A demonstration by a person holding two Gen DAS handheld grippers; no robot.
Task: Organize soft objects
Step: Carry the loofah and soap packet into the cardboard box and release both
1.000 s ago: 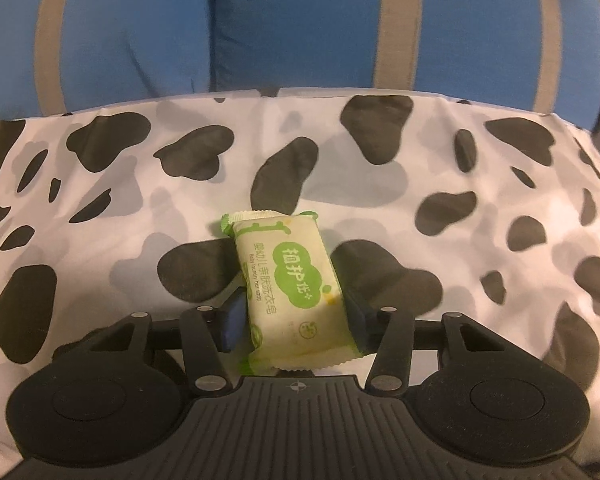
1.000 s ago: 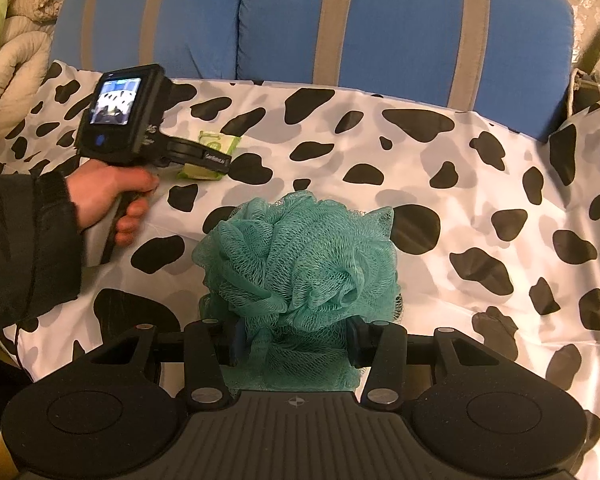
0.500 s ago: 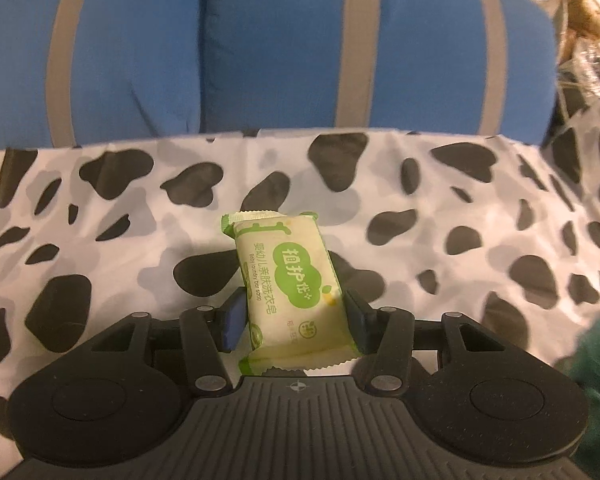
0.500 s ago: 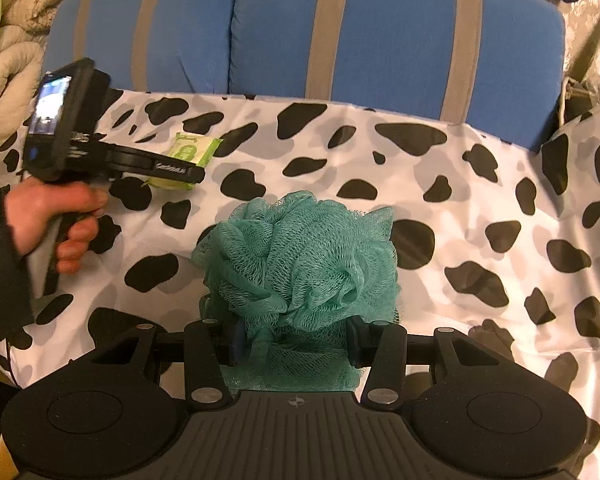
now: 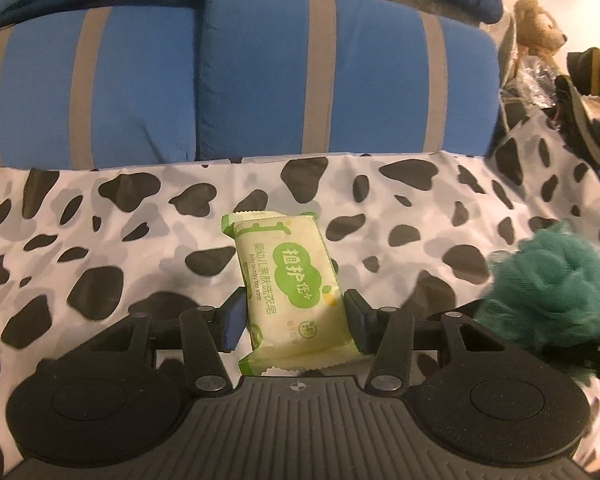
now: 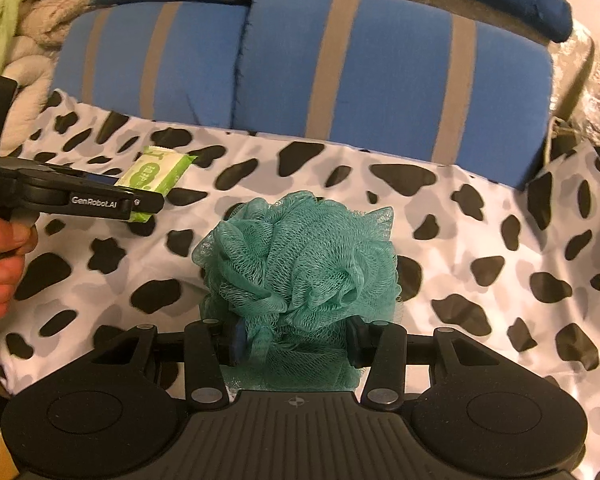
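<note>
A pale green wrapped bar of baby laundry soap (image 5: 290, 284) sits between the pads of my left gripper (image 5: 294, 320), which is shut on it and holds it above the cow-print sheet (image 5: 120, 240). From the right wrist view the same soap bar (image 6: 156, 176) shows at the tip of the left gripper (image 6: 142, 208), held in a hand at the left edge. My right gripper (image 6: 296, 340) is shut on a teal mesh bath pouf (image 6: 300, 264), lifted over the sheet. That pouf (image 5: 548, 292) also appears blurred at the right of the left wrist view.
Blue cushions with grey stripes (image 6: 340, 68) line the back of the cow-print sheet (image 6: 480, 240). Beige and green blankets (image 6: 24, 40) are heaped at the back left. A plush bear (image 5: 540, 36) and dark clutter (image 5: 580, 100) sit at the back right.
My left gripper rose and drew back with the soap; more of the cushions and the pouf came into its view. The right gripper with the pouf stayed nearly still, tilting slightly.
</note>
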